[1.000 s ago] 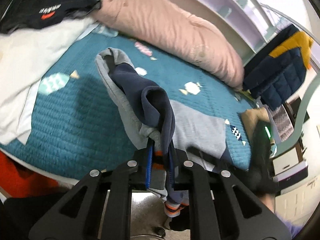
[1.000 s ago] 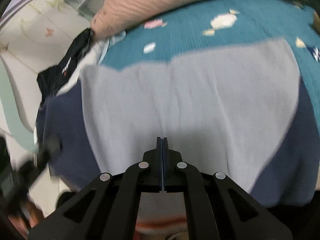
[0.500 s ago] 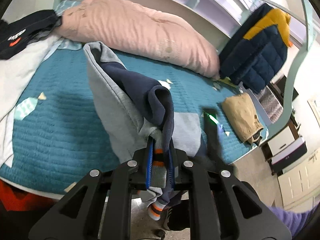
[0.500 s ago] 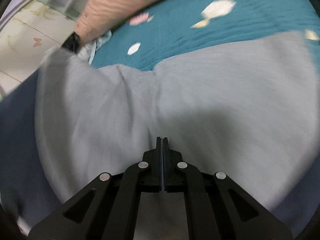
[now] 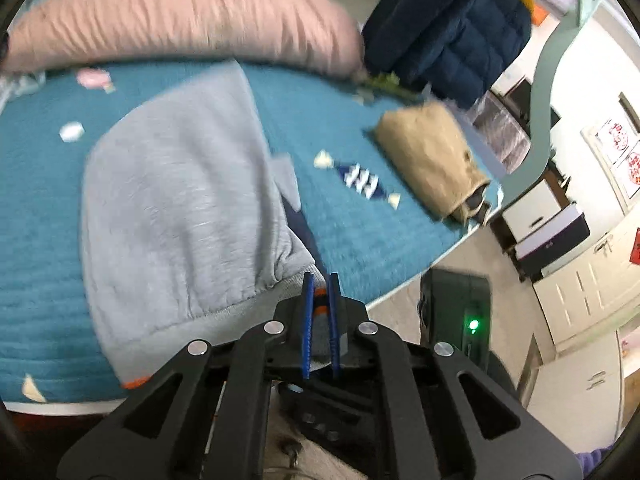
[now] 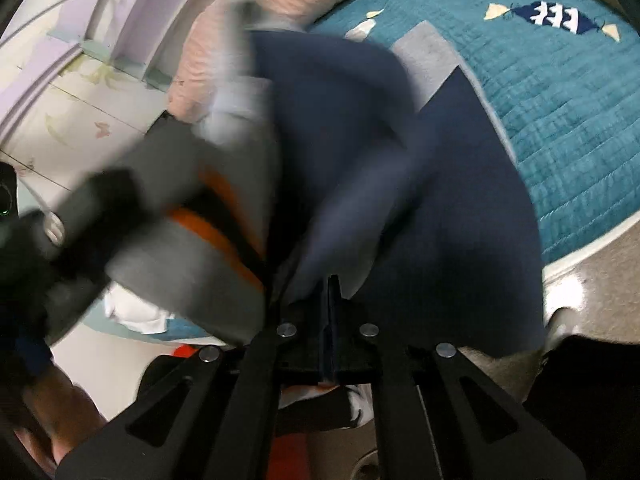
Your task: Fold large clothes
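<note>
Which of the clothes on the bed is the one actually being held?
The grey and navy sweatshirt. Its cuff sits clamped in the left hand-held gripper, whereas the tan garment and navy-yellow jacket lie untouched farther off.

Soft even light, heavy motion blur esp. right view, fisheye-bent edges

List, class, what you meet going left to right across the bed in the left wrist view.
Grey sweatshirt → navy fish patch on the teal quilt → folded tan garment
</note>
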`<state>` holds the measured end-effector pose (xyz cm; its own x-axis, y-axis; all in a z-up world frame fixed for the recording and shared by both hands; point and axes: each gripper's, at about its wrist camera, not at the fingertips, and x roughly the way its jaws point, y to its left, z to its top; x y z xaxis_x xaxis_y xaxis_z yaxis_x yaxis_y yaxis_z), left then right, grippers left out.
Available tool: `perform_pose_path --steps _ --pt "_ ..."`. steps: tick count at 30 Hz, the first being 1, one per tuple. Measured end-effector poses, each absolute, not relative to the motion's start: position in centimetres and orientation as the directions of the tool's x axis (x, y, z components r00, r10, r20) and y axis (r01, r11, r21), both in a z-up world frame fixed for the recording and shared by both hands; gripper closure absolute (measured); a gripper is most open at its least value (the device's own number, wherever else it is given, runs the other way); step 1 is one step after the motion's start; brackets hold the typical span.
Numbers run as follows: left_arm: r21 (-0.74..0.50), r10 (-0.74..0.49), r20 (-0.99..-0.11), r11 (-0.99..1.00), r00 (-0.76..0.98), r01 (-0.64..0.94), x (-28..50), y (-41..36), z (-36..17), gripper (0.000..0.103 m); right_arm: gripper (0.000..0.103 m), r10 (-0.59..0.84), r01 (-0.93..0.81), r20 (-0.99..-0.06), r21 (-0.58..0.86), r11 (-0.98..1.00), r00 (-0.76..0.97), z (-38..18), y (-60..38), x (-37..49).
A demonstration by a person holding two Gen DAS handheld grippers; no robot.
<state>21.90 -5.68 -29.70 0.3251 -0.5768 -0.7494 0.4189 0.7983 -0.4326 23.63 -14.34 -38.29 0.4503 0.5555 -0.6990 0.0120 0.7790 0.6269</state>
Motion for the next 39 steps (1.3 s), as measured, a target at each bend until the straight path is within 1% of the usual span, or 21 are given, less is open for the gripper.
perform_pose_path --steps 4,7,8,10,12,13,14,16,18,20,21,22,23,24,25,27,28,29,33,34,39 --pt "-0.445 -0.582 -0.754 0.794 0.305 0.414 21.8 -6.1 -30.1 0.097 0.099 0.561 0.043 -0.691 0.647 0.761 0.455 -38.8 -15.3 23.3" --pt "-0.428 -0.573 -0.757 0.798 0.314 0.424 21.9 -6.2 -29.7 0.097 0.098 0.552 0.06 -0.67 0.66 0.749 0.497 -38.2 -16.7 22.1" --pt "-0.447 -0.584 -0.751 0.793 0.308 0.414 22.1 -6.1 -29.7 0.096 0.098 0.57 0.08 -0.642 0.697 0.713 0.513 -38.4 -17.6 21.9" --pt "-0.53 -0.633 -0.73 0.762 0.258 0.372 22.8 -5.4 -30.4 0.096 0.098 0.613 0.138 -0.601 0.762 0.632 0.513 -39.2 -18.9 22.4" --pt "-0.587 -0.671 -0.699 0.736 0.246 0.339 23.3 -4.3 -30.5 0.091 0.098 0.657 0.184 -0.536 0.829 0.529 0.53 -40.2 -20.2 22.1" --pt "-0.609 -0.686 -0.687 0.724 0.24 0.323 23.5 -4.1 -30.4 0.088 0.094 0.677 0.196 -0.501 0.857 0.477 0.54 -40.7 -20.7 22.0" --pt "-0.634 -0.699 -0.677 0.713 0.232 0.3 23.7 -3.6 -30.6 0.082 0.092 0.699 0.21 -0.46 0.884 0.418 0.547 -41.3 -21.0 22.0" --pt "-0.658 -0.717 -0.651 0.697 0.25 0.285 23.7 -2.8 -30.1 0.079 0.07 0.715 0.249 -0.438 0.899 0.36 0.545 -42.3 -21.1 22.0" --pt "-0.678 -0.728 -0.631 0.686 0.27 0.266 23.7 -1.7 -29.6 0.072 0.065 0.744 0.259 -0.366 0.93 0.262 0.559 -43.0 -21.9 21.8" --pt "-0.648 -0.7 -0.653 0.714 0.29 0.264 23.8 -1.0 -29.3 0.071 0.058 0.731 0.266 -0.338 0.939 0.219 0.592 -43.0 -22.3 21.5" --pt "-0.626 -0.682 -0.667 0.731 0.3 0.271 23.8 -0.7 -29.1 0.071 0.058 0.723 0.266 -0.351 0.935 0.235 0.595 -42.8 -22.8 21.4" --pt "-0.562 -0.627 -0.707 0.779 0.328 0.279 23.7 -0.3 -29.0 0.071 0.057 0.715 0.263 -0.368 0.929 0.26 0.594 -42.5 -23.1 21.3" --pt "-0.51 -0.583 -0.737 0.812 0.342 0.285 23.7 -0.1 -29.0 0.068 0.055 0.713 0.255 -0.368 0.929 0.267 0.596 -42.3 -23.3 21.5" --pt "-0.473 -0.55 -0.757 0.834 0.353 0.284 23.7 0.1 -29.2 0.064 0.05 0.712 0.257 -0.372 0.928 0.27 0.596 -42.3 -23.4 21.4" --pt "-0.441 -0.514 -0.777 0.857 0.364 0.268 23.7 0.5 -29.6 0.062 0.047 0.71 0.257 -0.373 0.928 0.271 0.598 -42.5 -24.0 21.7" --pt "-0.4 -0.452 -0.815 0.892 0.362 0.211 23.7 1.5 -30.7 0.051 0.045 0.709 0.241 -0.357 0.934 0.264 0.608 -42.0 -24.0 22.2" --pt "-0.392 -0.437 -0.823 0.899 0.362 0.195 23.6 1.9 -31.1 0.049 0.041 0.709 0.242 -0.355 0.935 0.26 0.61 -42.0 -24.0 22.7" --pt "-0.392 -0.434 -0.829 0.901 0.353 0.187 23.5 2.1 -31.7 0.048 0.039 0.709 0.249 -0.349 0.937 0.246 0.613 -42.1 -23.9 23.0" --pt "-0.431 -0.458 -0.842 0.889 0.283 0.155 23.4 2.5 -34.1 0.048 0.039 0.721 0.214 -0.257 0.965 0.152 0.643 -42.3 -24.7 22.9" --pt "-0.429 -0.456 -0.845 0.89 0.278 0.156 23.5 2.5 -34.4 0.048 0.038 0.715 0.203 -0.253 0.967 0.157 0.652 -42.1 -25.1 22.7" --pt "-0.421 -0.453 -0.848 0.891 0.274 0.168 23.4 2.1 -34.7 0.045 0.034 0.731 0.227 -0.321 0.947 0.228 0.603 -42.2 -24.6 25.2"
